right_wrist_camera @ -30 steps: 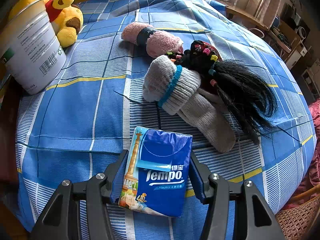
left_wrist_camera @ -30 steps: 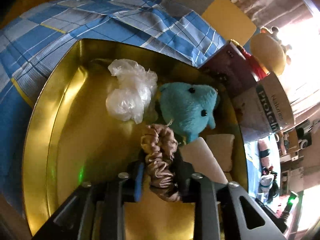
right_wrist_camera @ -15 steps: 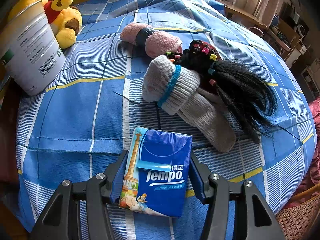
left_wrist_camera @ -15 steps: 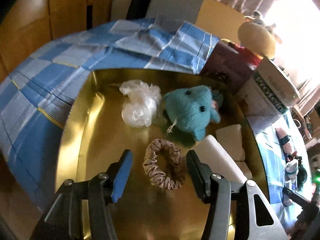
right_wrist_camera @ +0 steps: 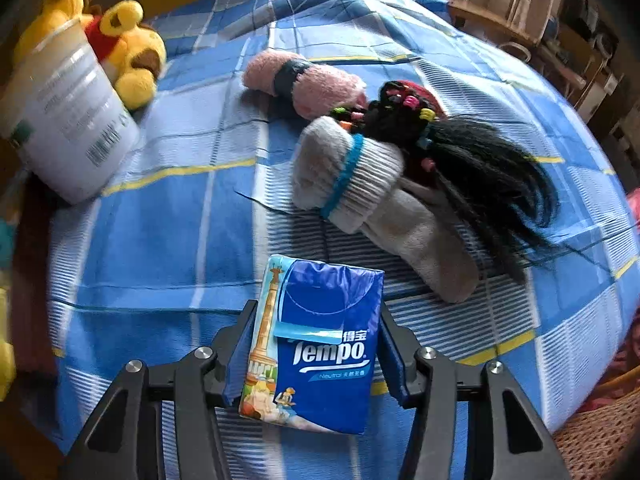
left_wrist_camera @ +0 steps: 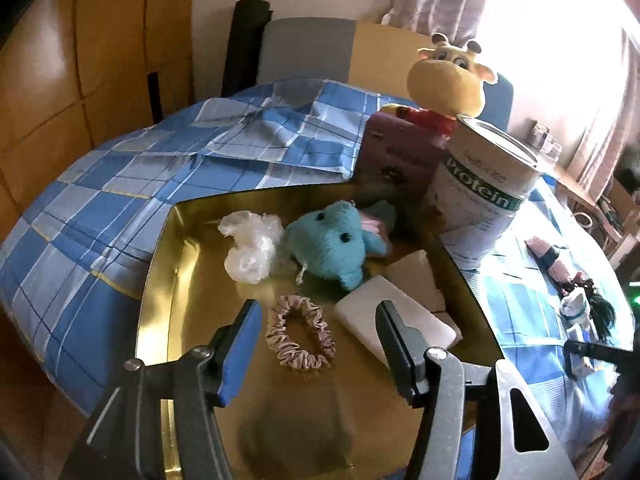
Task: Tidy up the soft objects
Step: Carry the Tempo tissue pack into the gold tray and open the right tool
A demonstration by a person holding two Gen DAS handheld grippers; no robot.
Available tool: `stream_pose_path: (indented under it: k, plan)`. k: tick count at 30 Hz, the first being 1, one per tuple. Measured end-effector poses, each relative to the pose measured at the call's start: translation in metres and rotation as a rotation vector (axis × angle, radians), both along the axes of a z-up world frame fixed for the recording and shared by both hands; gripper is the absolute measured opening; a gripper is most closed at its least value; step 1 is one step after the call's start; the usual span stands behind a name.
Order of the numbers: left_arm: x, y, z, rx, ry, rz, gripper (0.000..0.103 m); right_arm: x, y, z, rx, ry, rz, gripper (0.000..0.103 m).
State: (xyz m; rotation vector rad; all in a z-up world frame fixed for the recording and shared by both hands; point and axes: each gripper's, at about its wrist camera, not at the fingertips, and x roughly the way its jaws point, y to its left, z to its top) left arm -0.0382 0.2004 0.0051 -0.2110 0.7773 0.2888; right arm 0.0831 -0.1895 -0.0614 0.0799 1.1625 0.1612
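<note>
In the left wrist view my left gripper [left_wrist_camera: 316,320] is open and empty, raised above a gold tray [left_wrist_camera: 164,280]. In the tray lie a pink satin scrunchie [left_wrist_camera: 300,338], a blue plush elephant [left_wrist_camera: 334,246], a crumpled clear plastic bag [left_wrist_camera: 250,252] and white foam pads [left_wrist_camera: 394,326]. In the right wrist view my right gripper [right_wrist_camera: 314,330] is shut on a blue Tempo tissue pack [right_wrist_camera: 320,344], held above the blue checked cloth. A grey sock [right_wrist_camera: 384,204], a pink sock [right_wrist_camera: 308,84] and a black hairpiece with coloured ties [right_wrist_camera: 472,160] lie beyond it.
A white protein can [left_wrist_camera: 484,196] stands at the tray's right corner, with a maroon box [left_wrist_camera: 396,156] and a yellow plush toy [left_wrist_camera: 444,80] behind it. The can [right_wrist_camera: 64,128] and yellow plush [right_wrist_camera: 128,52] show at far left in the right wrist view. A wicker basket [right_wrist_camera: 600,436] sits at lower right.
My left gripper opened and let go of the scrunchie, which now lies in the tray, then drew back and up. My right gripper holds the tissue pack, shifting slightly.
</note>
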Motion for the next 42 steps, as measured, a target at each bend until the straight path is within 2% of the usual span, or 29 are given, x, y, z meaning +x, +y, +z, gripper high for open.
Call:
stream_pose_path:
  k: [8,14,17,21,25,28,31,35,36,38,41,42]
  plan:
    - [0.002,-0.005,-0.006,-0.020,0.014,-0.034,0.060,0.013,0.026,0.042,0.039,-0.054,0.110,0.055]
    - [-0.001,-0.006,-0.006,-0.042,0.002,-0.063,0.060,0.070,0.038,0.090,0.015,-0.131,0.105,0.055]
    - [-0.001,-0.004,-0.004,-0.041,-0.007,-0.069,0.060,0.114,0.048,0.125,0.004,-0.178,0.078,0.055]
    - [-0.003,0.001,-0.001,-0.053,-0.021,-0.074,0.060,0.173,0.073,0.188,-0.013,-0.282,0.021,0.055]
    - [-0.005,0.006,0.002,-0.050,-0.028,-0.079,0.060,0.211,0.120,0.241,-0.023,-0.379,0.028,0.055]
    - [-0.006,0.009,0.002,-0.048,-0.023,-0.079,0.060,0.218,0.167,0.279,0.002,-0.467,0.075,0.055]
    - [-0.008,0.013,0.001,-0.040,-0.016,-0.070,0.060,0.209,0.227,0.309,0.037,-0.555,0.202,0.055]
    - [-0.015,0.025,0.001,-0.049,-0.018,-0.031,0.060,0.175,0.298,0.317,0.101,-0.599,0.445,0.055]
    - [-0.017,0.030,0.002,-0.048,-0.022,-0.014,0.060,0.156,0.319,0.311,0.110,-0.594,0.544,0.055]
    - [-0.025,0.039,0.007,-0.044,-0.034,0.030,0.060,0.128,0.346,0.294,0.101,-0.571,0.670,0.055]
    - [-0.035,0.057,0.012,-0.035,-0.039,0.115,0.062,0.071,0.386,0.243,0.062,-0.474,0.894,0.055]
    - [-0.038,0.063,0.012,-0.035,-0.039,0.143,0.064,0.060,0.393,0.231,0.050,-0.448,0.933,0.055]
